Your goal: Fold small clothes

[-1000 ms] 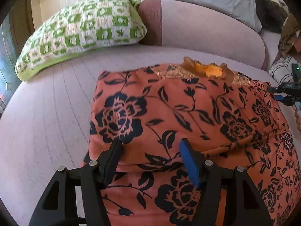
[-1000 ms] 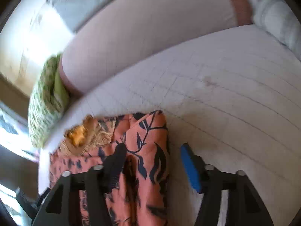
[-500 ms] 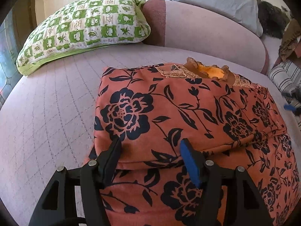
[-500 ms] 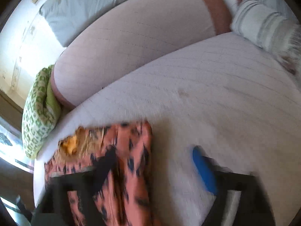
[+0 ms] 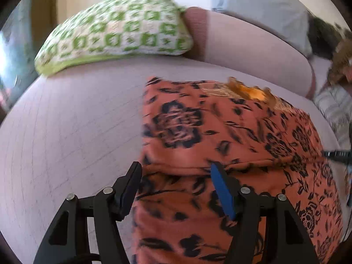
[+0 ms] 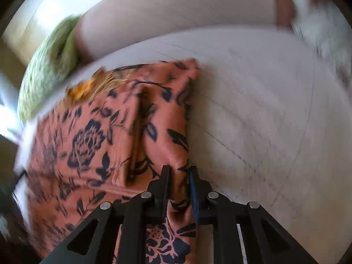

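Note:
An orange garment with a black flower print lies partly folded on a pale pink couch seat, its yellow-trimmed neckline at the far end. My left gripper is open over the garment's near left edge, with the fold line just ahead of its fingers. In the right wrist view the same garment fills the left half. My right gripper is shut on the garment's right edge, with cloth pinched between its fingers.
A green and white checked cushion leans at the back left of the couch. The couch backrest runs behind the garment, with a grey cloth on top. A striped pillow lies at the right. Bare seat lies right of the garment.
My right gripper has moved onto the garment's right edge and shut on it; it was open before. My left gripper has shifted left to the garment's left edge and stays open.

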Demonstrator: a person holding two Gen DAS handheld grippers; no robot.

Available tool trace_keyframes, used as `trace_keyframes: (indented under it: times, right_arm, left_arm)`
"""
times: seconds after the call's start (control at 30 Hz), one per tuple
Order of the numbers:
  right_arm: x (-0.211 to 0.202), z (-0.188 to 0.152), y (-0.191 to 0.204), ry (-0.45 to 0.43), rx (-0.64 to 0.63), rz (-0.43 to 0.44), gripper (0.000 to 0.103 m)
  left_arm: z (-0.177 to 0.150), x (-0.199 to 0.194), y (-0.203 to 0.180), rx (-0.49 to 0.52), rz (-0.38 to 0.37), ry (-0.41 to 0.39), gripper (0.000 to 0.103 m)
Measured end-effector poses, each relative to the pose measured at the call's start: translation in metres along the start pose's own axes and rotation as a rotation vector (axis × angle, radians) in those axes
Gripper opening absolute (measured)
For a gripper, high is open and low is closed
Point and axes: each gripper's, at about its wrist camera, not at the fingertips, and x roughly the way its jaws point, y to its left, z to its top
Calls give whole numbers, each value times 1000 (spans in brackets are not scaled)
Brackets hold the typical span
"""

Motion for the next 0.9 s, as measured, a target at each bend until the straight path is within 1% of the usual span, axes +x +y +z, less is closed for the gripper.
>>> trace_keyframes:
  times: [0.07, 0.13, 0.2, 0.23, 0.27, 0.3, 0.33, 0.4, 0.43, 0.47, 0.5, 0.53, 0.6, 0.67, 0.7, 0.77, 0.8, 0.83, 0.87, 0.9]
  right_arm:
    - [0, -2, 4, -13, 0, 4, 18]
    - [-10, 2, 0, -19, 18, 20, 25]
    - [-27, -1, 2, -55, 19, -4, 30]
    - [-34, -3, 6, -82, 6, -24, 34]
    - [-43, -4, 12, -100, 0, -32, 42]
    - [-47, -6, 18, -117, -3, -30, 56]
    - [-56, -12, 26, -151, -19, -27, 59]
    - [-67, -21, 40, -186, -44, -15, 60]
    - [-71, -27, 47, -191, -56, 6, 60]
    - [-76, -33, 53, -193, -74, 32, 60]
    - [-80, -40, 60, -198, -99, 36, 60]
    - [-82, -45, 62, -199, -111, 25, 60]
    - [-78, -52, 60, -171, -109, 10, 60]
    - [-75, -60, 52, -158, -82, 4, 60]
    - [-74, -64, 44, -140, -60, 8, 60]
    - [-71, -66, 30, -110, -19, 4, 60]
    - [-68, -65, 28, -109, -3, 11, 61]
    - [-70, -61, 23, -108, 25, 52, 64]
    - [-71, -58, 20, -100, 41, 77, 70]
    - [-71, -54, 18, -96, 56, 94, 71]
  left_arm:
    - [1, -1, 17, -63, -3, 16, 66]
    - [3, -6, 37, -147, -24, 13, 66]
    - [6, -6, 49, -188, -48, 21, 66]
    - [7, -4, 52, -195, -57, 27, 66]
    - [9, -2, 55, -200, -65, 31, 66]
    - [13, 3, 56, -202, -76, 42, 66]
    - [15, 7, 56, -201, -87, 56, 66]
    - [21, 16, 49, -181, -117, 75, 66]
    - [23, 20, 45, -162, -130, 79, 66]
    - [24, 28, 40, -125, -111, 101, 45]
    - [24, 38, 40, -97, -60, 146, 16]
    - [23, 45, 45, -119, -62, 167, 13]
    - [27, 45, 53, -178, -97, 181, 13]
    - [28, 45, 55, -184, -103, 191, 13]
    - [27, 44, 55, -179, -100, 192, 13]
    - [30, 39, 50, -164, -77, 196, 17]
    - [30, 32, 48, -165, -69, 182, 18]
    - [31, 24, 44, -165, -70, 151, 23]
    - [32, 15, 40, -163, -93, 121, 39]
    - [31, 6, 35, -156, -118, 96, 49]
